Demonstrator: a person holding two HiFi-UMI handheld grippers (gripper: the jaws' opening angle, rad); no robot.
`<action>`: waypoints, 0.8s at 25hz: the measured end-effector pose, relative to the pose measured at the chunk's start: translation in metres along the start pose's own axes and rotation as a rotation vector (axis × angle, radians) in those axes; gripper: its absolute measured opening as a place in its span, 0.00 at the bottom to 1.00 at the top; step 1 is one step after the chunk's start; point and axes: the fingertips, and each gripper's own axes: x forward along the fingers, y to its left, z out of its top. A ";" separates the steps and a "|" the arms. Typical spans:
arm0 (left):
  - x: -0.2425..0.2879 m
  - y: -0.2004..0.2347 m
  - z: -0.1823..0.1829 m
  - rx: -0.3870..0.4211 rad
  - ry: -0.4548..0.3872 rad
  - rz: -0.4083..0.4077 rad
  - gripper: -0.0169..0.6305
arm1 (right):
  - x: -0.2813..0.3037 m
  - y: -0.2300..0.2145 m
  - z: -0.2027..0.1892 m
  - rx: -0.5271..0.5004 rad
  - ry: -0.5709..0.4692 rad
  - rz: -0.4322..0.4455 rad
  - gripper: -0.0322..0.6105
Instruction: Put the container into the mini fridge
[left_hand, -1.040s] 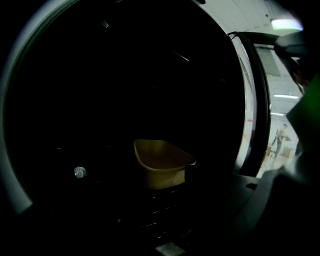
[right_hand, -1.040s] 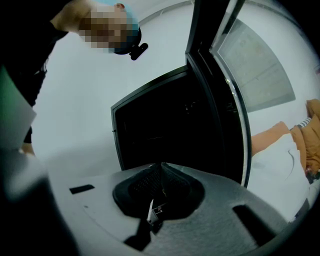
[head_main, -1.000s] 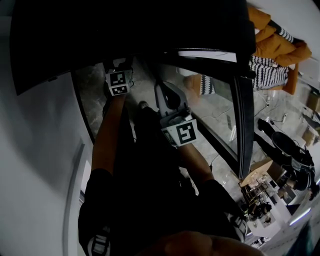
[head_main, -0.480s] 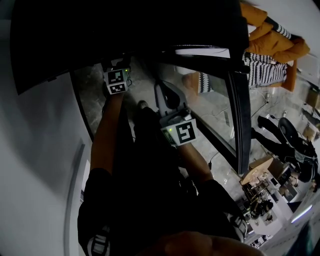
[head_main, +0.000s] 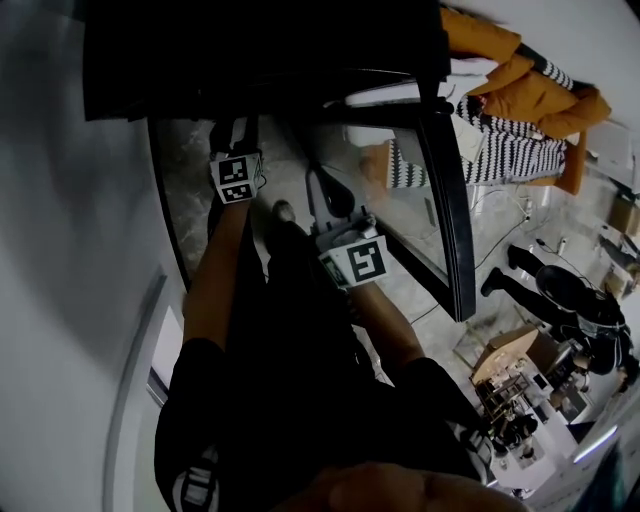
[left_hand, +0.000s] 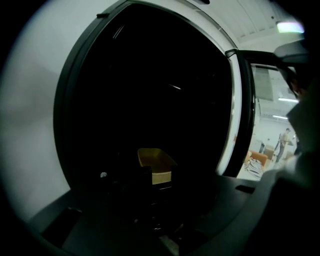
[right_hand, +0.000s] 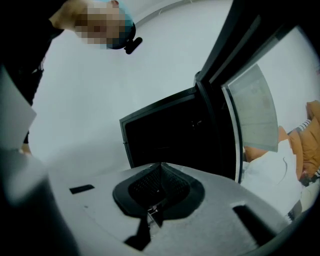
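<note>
The yellow container (left_hand: 156, 165) sits inside the dark mini fridge (head_main: 260, 50), whose door (head_main: 445, 200) stands open to the right. In the left gripper view, my left gripper (left_hand: 161, 176) hangs just in front of the container. Its dark jaws have just been closing, a gap still shows between them, and they press on nothing. In the head view only the left gripper's marker cube (head_main: 235, 178) shows at the fridge opening. My right gripper (head_main: 320, 185) hovers beside it, empty. In the right gripper view its mesh pads (right_hand: 172, 185) meet, and the fridge (right_hand: 165, 130) lies beyond.
A white wall (head_main: 70, 250) runs along the left of the fridge. Orange and striped clothing (head_main: 520, 100) lies behind the door. A cluttered bench (head_main: 520, 390) stands at the lower right. Stone floor (head_main: 190, 180) shows under the arms.
The left gripper's cube has drawn back a little from the fridge opening. The head view has swung, so the fridge and door sit further left. The right gripper has barely shifted.
</note>
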 end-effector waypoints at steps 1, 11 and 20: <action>-0.013 -0.002 0.007 0.001 -0.003 0.006 0.18 | -0.004 0.006 0.008 -0.004 0.000 0.008 0.05; -0.143 -0.030 0.109 0.040 -0.082 0.079 0.03 | -0.056 0.032 0.065 0.059 0.046 0.029 0.05; -0.268 -0.077 0.157 0.059 -0.034 0.055 0.03 | -0.085 0.069 0.094 0.096 0.091 0.064 0.05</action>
